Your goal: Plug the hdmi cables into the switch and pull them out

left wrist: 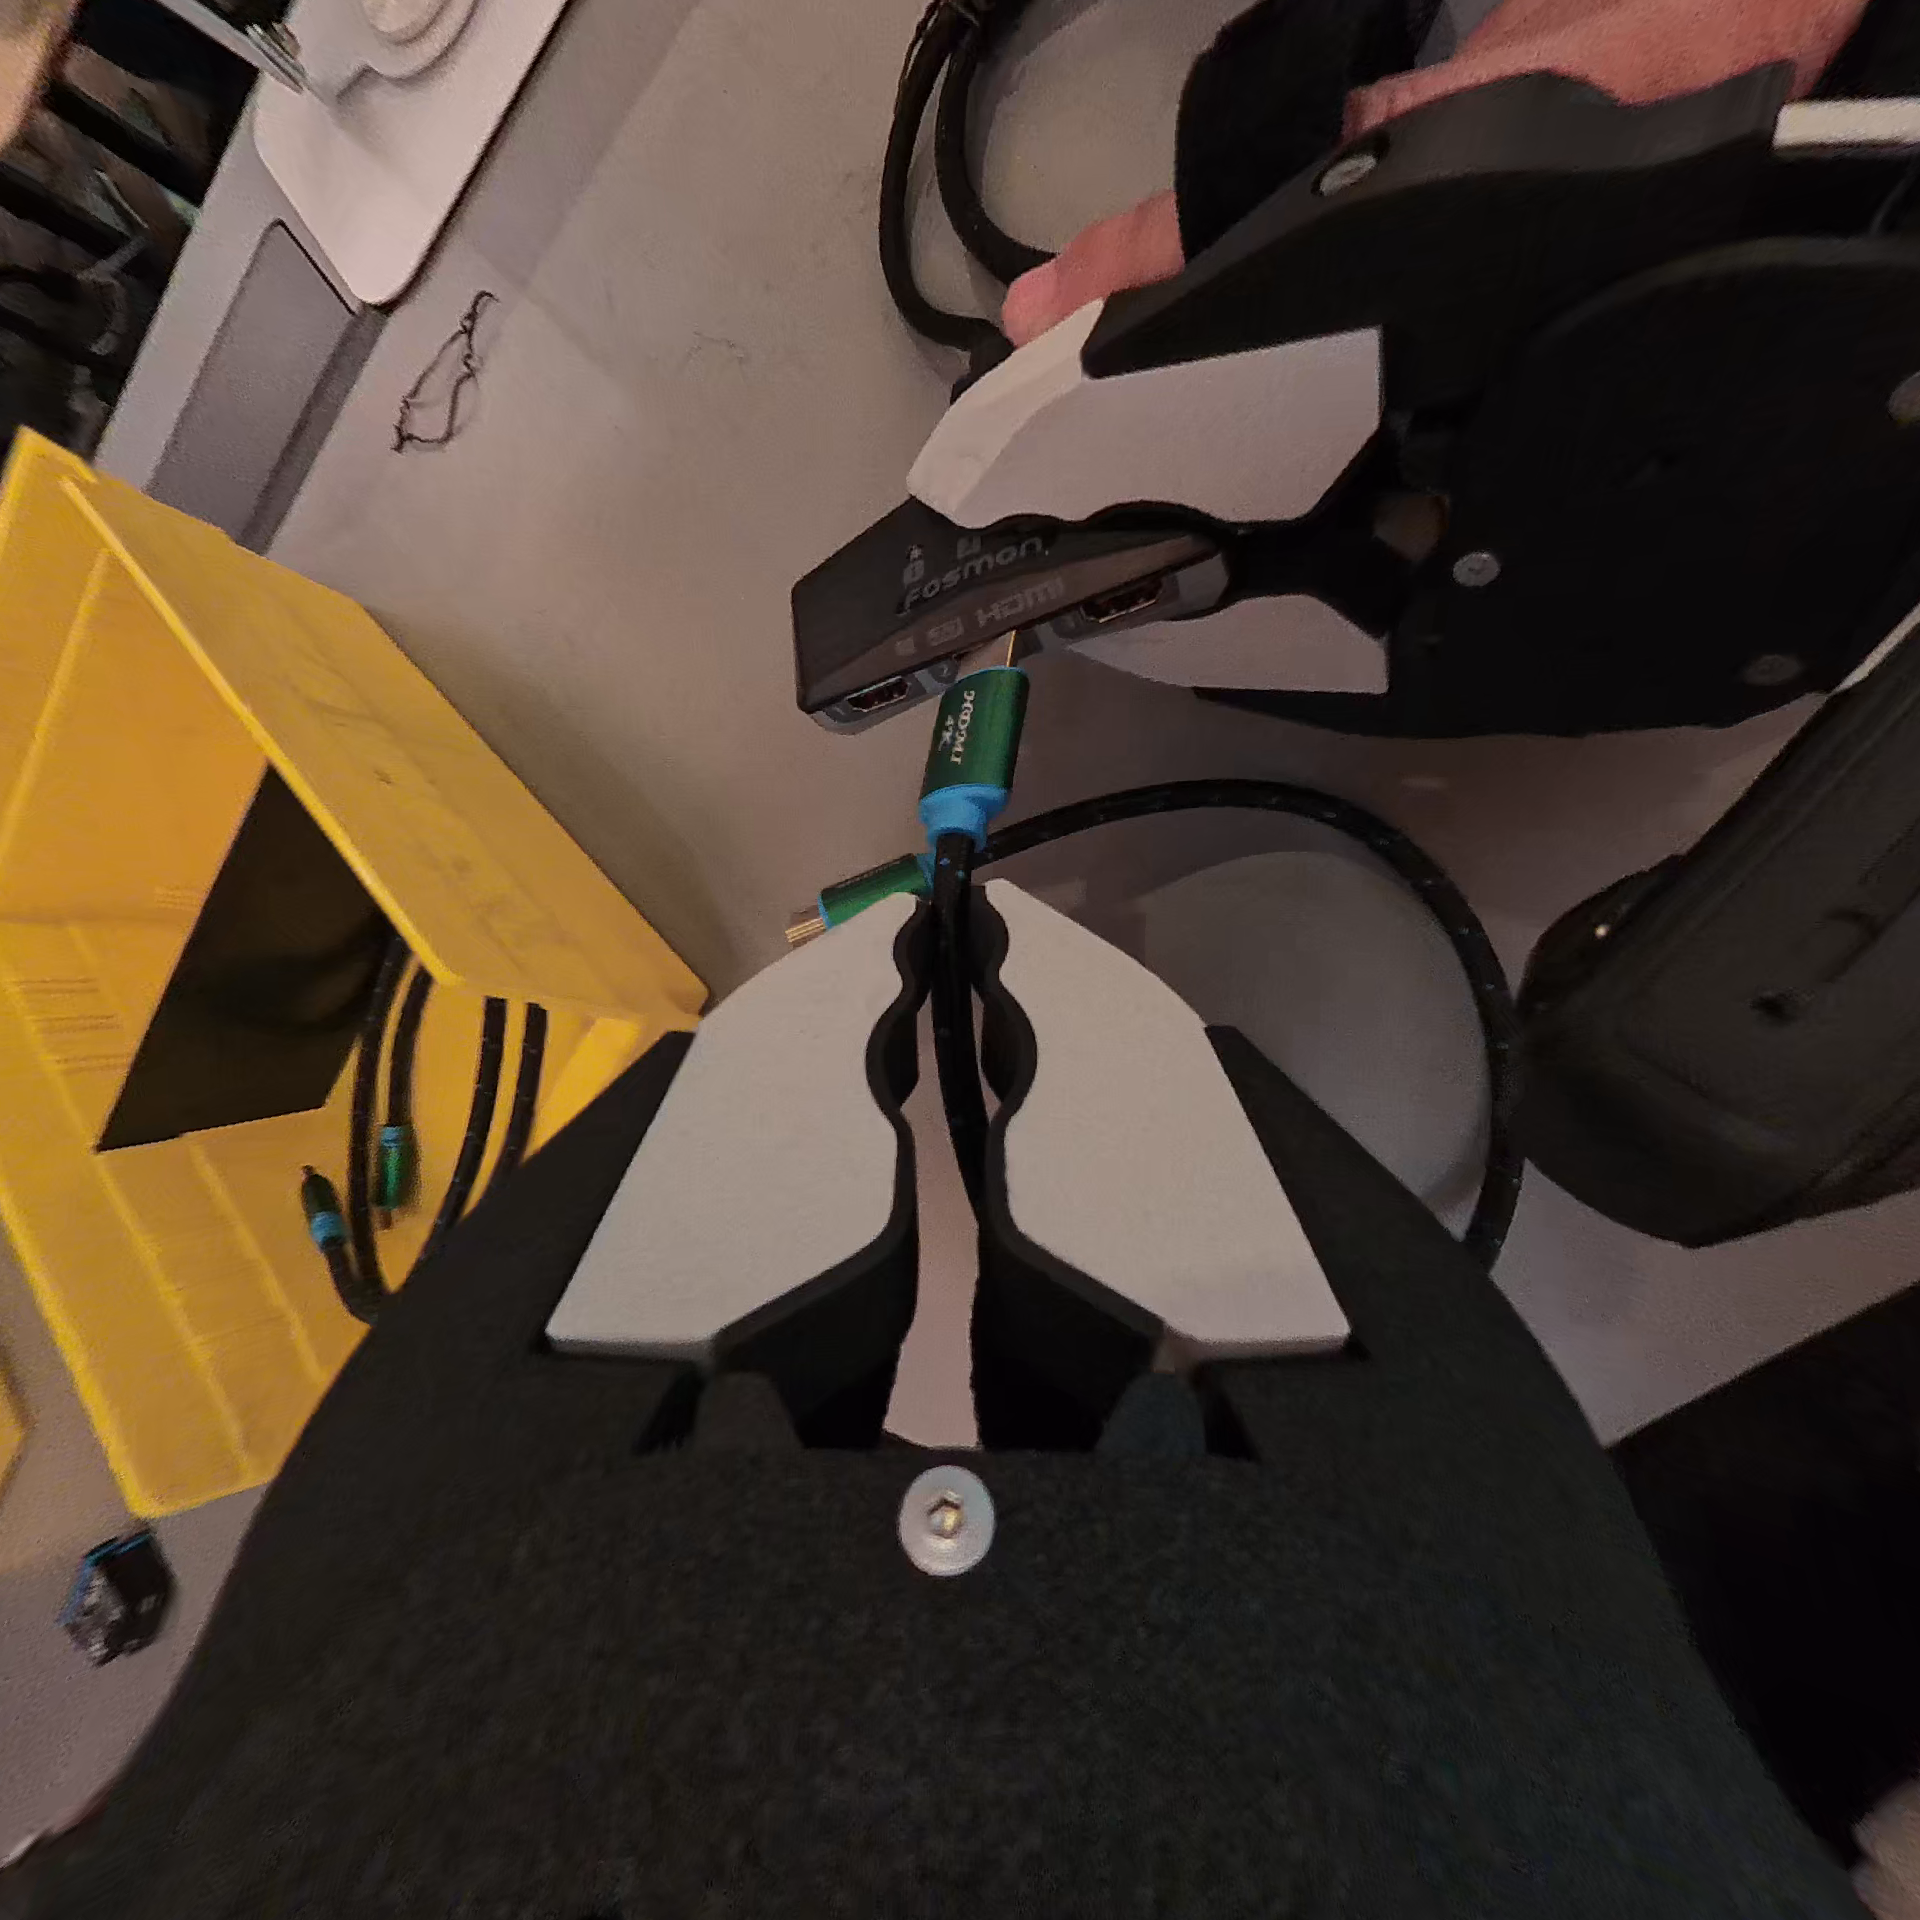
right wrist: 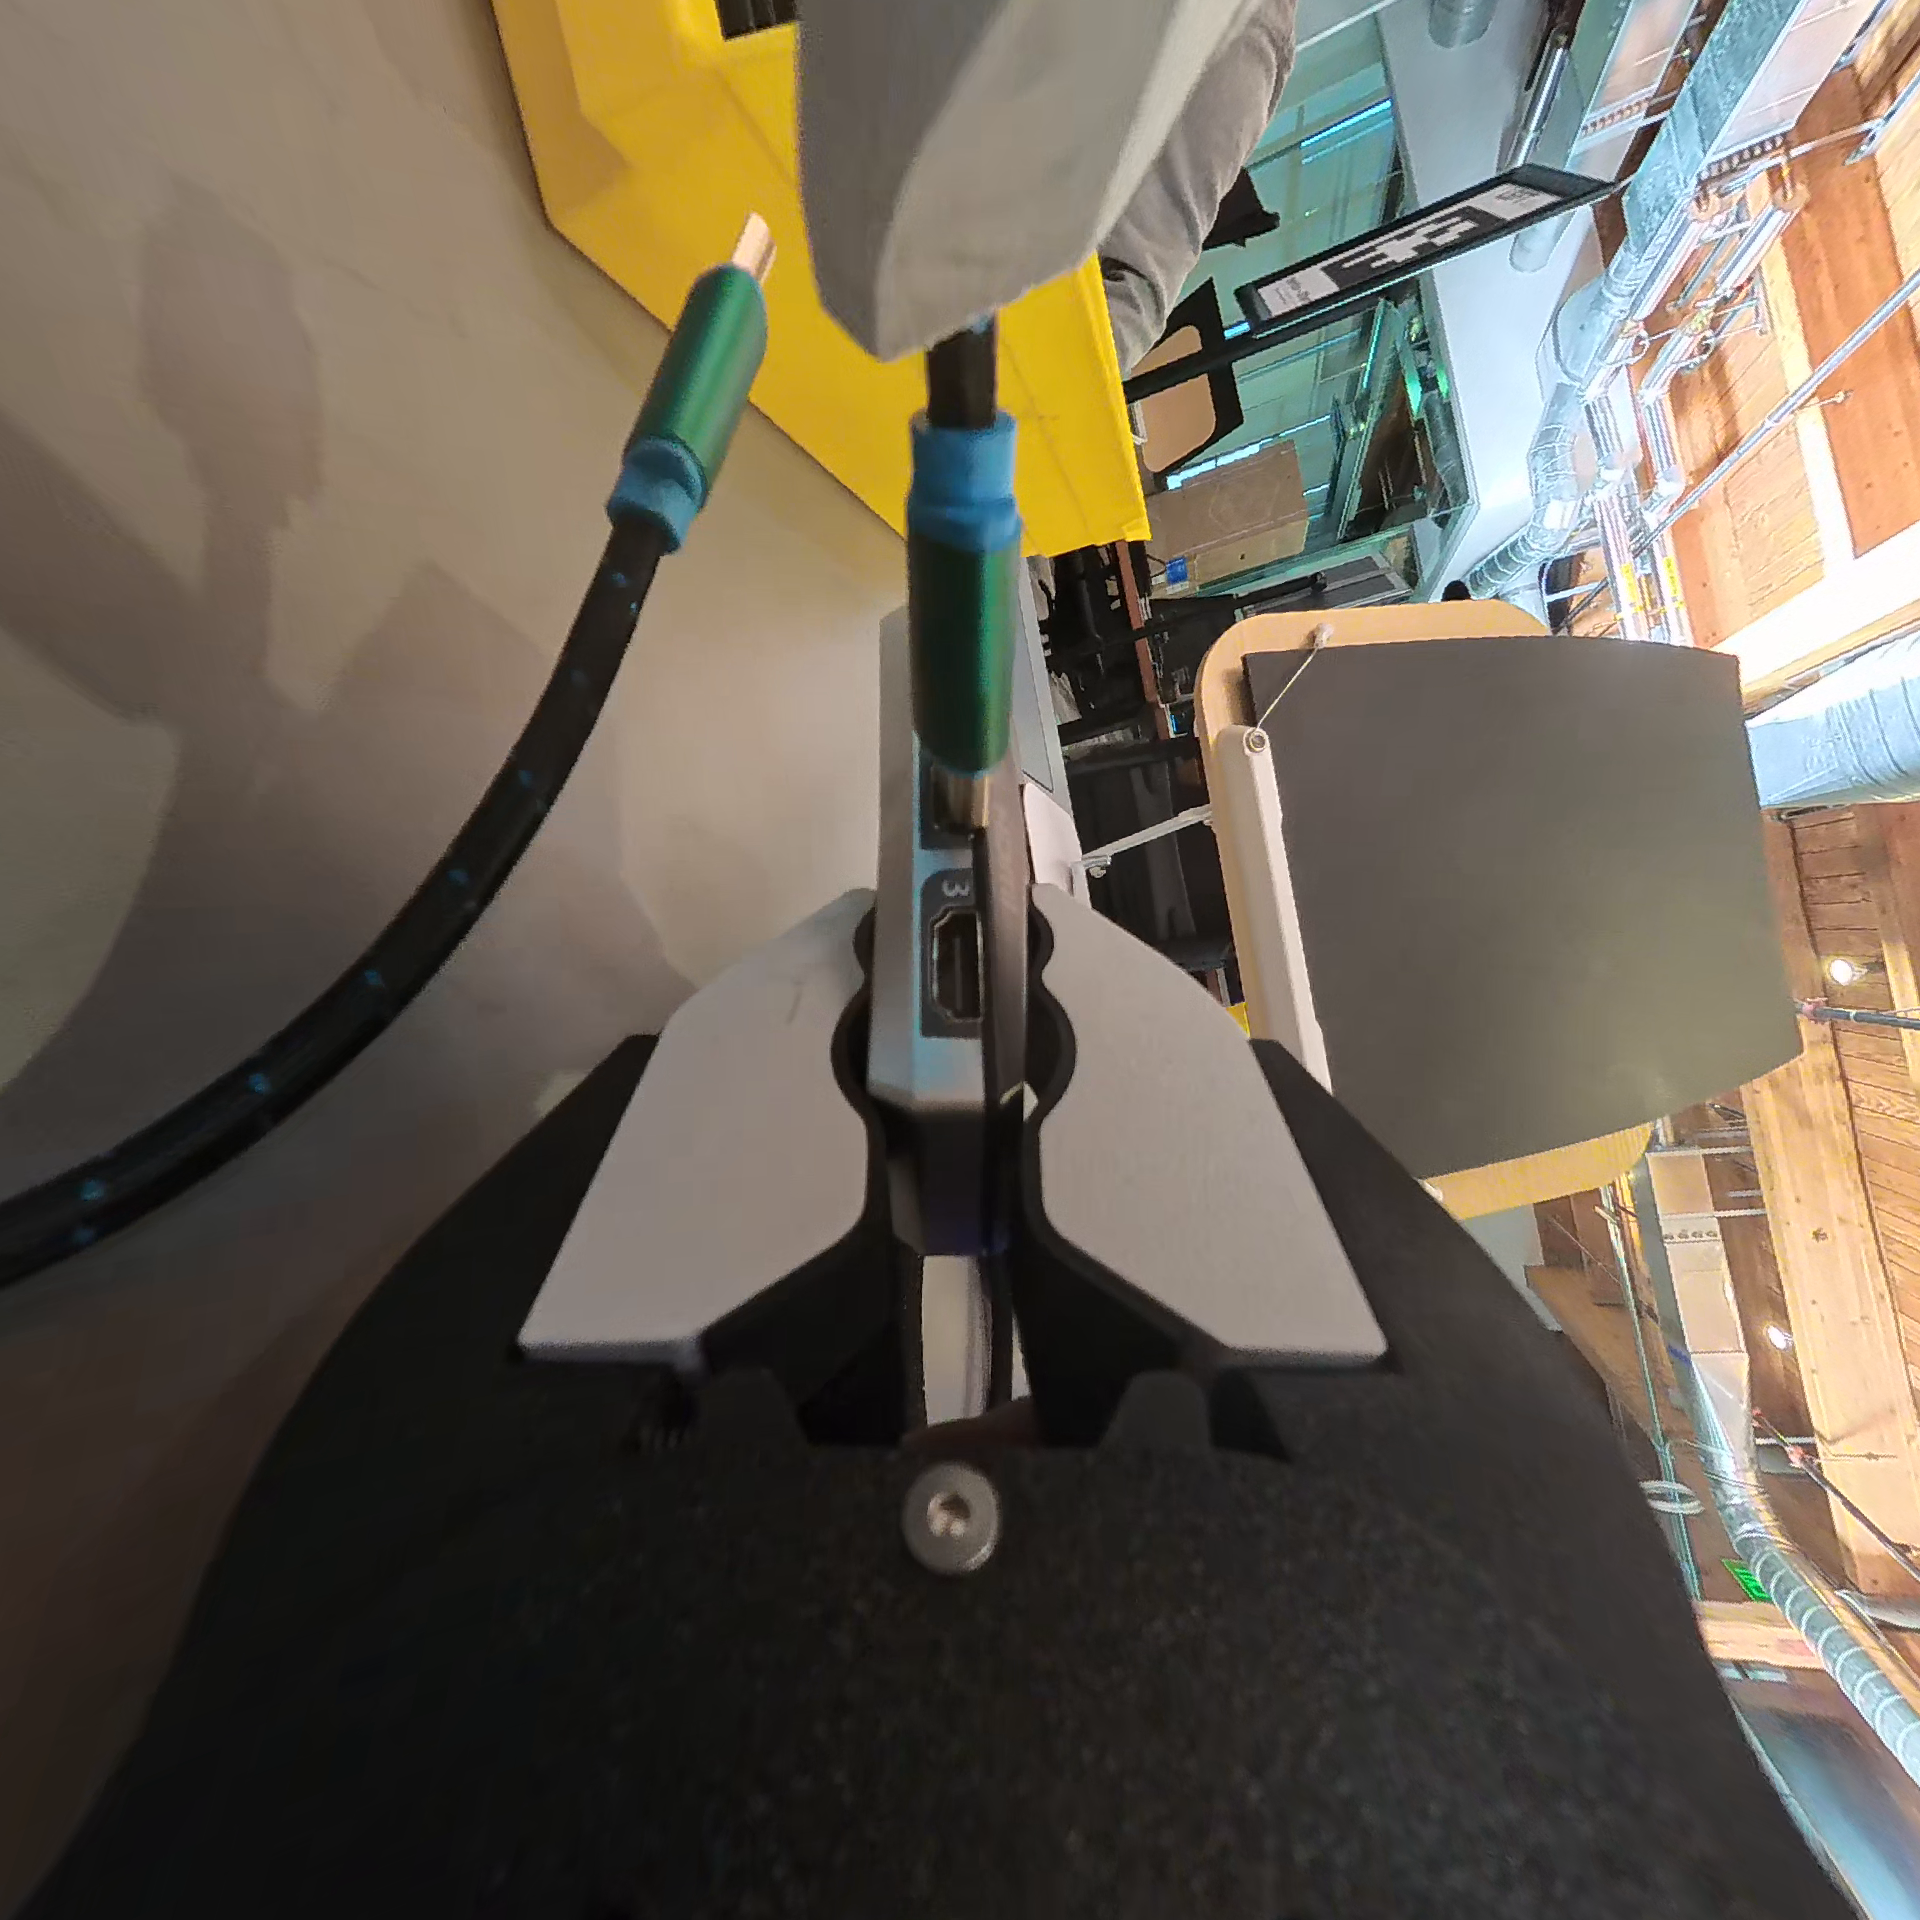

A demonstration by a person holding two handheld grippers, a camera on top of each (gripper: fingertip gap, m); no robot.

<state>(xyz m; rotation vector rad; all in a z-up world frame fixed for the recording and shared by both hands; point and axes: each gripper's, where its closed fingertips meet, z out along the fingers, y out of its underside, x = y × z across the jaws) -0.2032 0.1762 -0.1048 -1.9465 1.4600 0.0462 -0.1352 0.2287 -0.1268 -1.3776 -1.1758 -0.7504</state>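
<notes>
Grey table point(left wrist: 644, 436), yellow bin point(left wrist: 208, 831) at left. Right gripper point(right wrist: 951, 935) jaws pinch switch point(left wrist: 935, 613). Left gripper point(left wrist: 951, 914) jaws clamp cable point(left wrist: 954, 997), plug point(left wrist: 971, 743) entering middle port.

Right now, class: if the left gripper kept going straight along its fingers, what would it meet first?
Probably the green plug of the cable that the left gripper pinches, then the switch held by the right gripper. Depth is hard to judge.
</notes>
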